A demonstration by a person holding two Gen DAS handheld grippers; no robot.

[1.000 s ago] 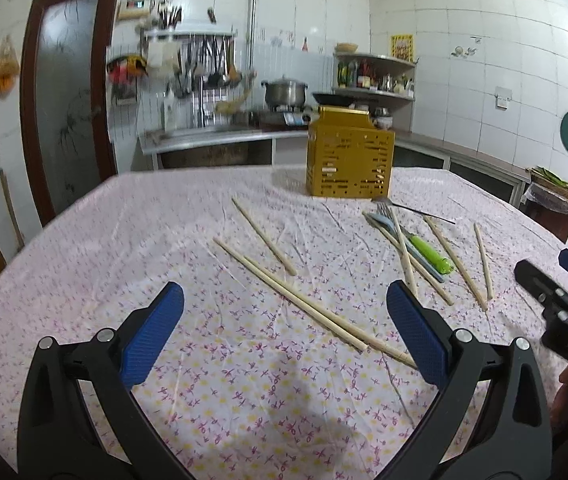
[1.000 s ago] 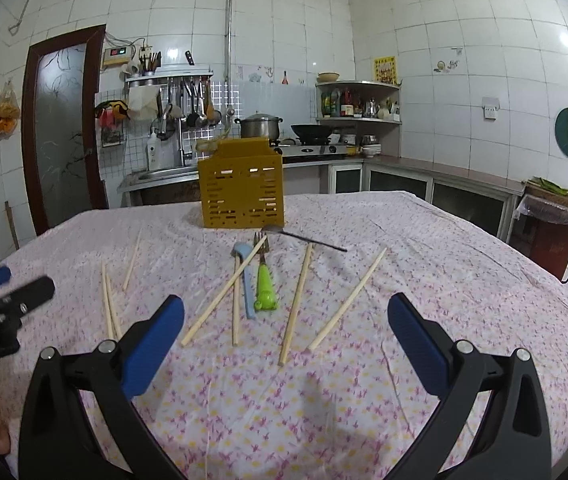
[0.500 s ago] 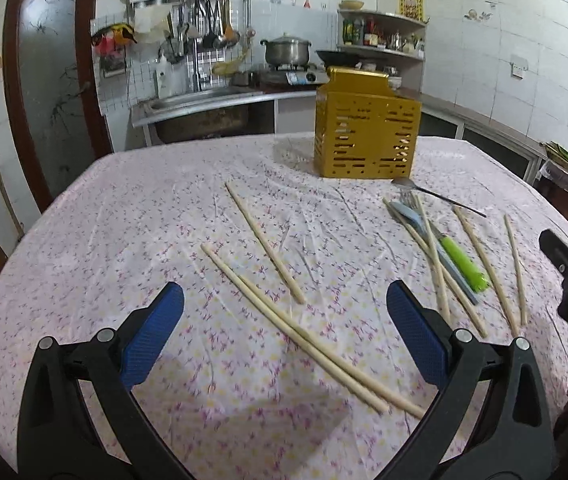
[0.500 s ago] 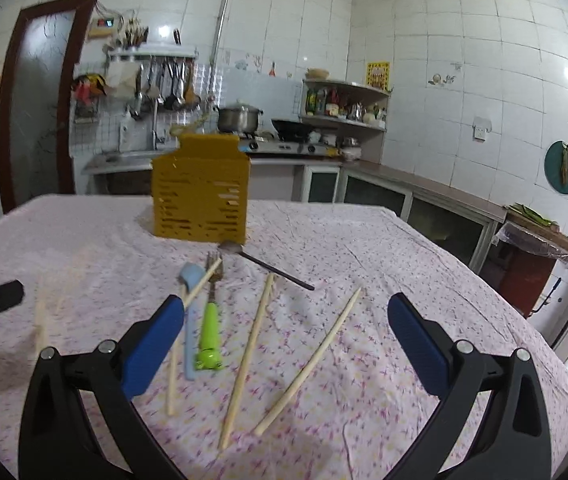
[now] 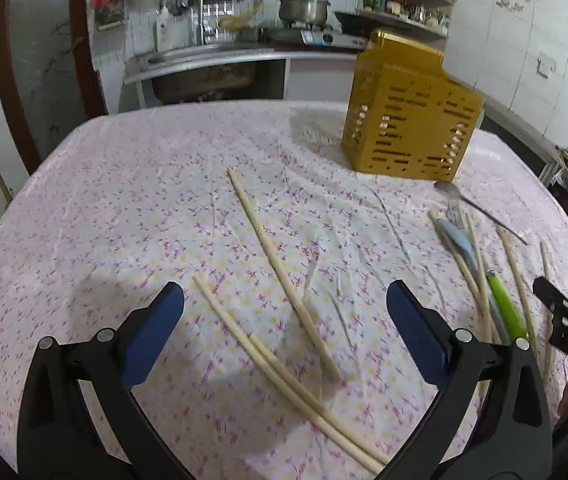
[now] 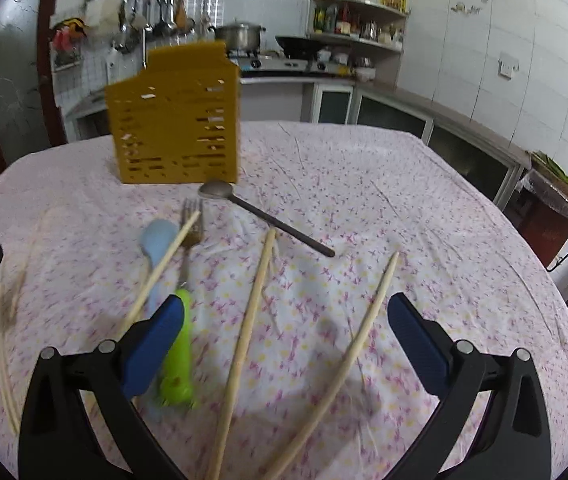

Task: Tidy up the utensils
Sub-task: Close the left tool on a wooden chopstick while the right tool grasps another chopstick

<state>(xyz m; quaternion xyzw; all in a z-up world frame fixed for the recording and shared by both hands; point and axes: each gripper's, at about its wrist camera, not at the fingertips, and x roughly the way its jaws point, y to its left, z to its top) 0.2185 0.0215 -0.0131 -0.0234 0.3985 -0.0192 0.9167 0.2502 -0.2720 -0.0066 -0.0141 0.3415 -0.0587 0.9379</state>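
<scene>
Bare floral cloth on the table (image 5: 123, 208) stretches left of the slotted yellow plastic holder (image 5: 410, 120). The left tongs (image 5: 284, 340) gape over three smooth wooden chopsticks (image 5: 279, 268). The right tongs (image 6: 286, 340), spread wide, frame two more chopsticks (image 6: 249, 312), beside a green-handled fork (image 6: 177, 356), a pale blue spoon (image 6: 155, 240) and a metal spoon (image 6: 259, 214).

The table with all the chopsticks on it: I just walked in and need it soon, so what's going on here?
A person with a hand-held gripper in each hand is about to sort loose utensils. The left gripper hangs open over three chopsticks; the right gripper hangs open over two more, beside a green-handled fork. A blue spoon and a metal spoon lie nearby. Nothing is gripped, and nothing shows in the yellow holder.
</scene>
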